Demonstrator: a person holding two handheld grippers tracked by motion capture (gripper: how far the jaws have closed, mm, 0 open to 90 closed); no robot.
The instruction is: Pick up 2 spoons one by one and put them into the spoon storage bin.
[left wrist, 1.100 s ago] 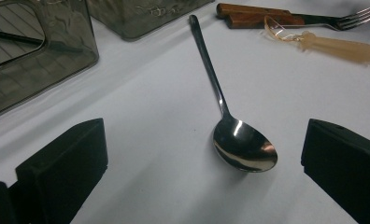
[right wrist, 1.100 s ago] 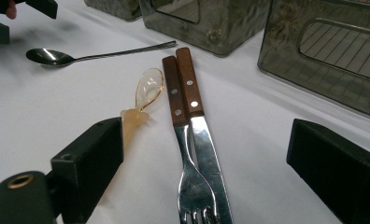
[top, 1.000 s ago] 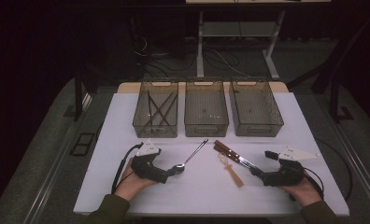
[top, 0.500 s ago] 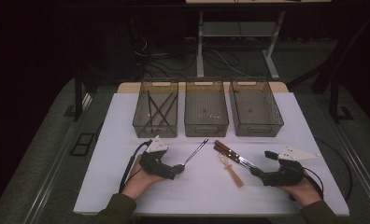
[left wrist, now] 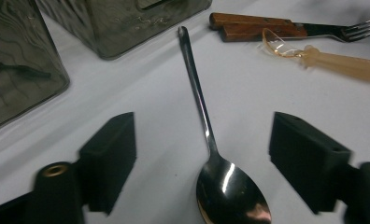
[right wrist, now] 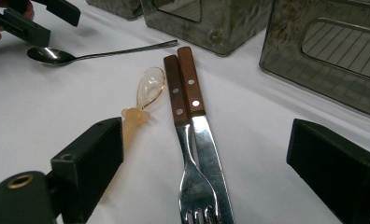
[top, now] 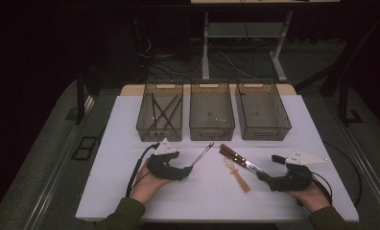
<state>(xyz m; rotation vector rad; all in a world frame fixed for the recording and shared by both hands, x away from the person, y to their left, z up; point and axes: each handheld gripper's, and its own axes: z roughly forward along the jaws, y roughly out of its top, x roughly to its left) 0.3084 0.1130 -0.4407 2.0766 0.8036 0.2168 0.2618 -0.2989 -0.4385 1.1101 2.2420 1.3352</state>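
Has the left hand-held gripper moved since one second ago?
Yes. The left hand-held gripper has slid right and slightly toward the left bin, over the spoon; its jaws have just been closing, with the spoon's bowl between them.

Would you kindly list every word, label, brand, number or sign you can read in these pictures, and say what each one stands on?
None: no readable text stands on the metal spoon, the wooden-handled fork and knife, the translucent plastic spoon, the three wire-mesh bins or the white table.
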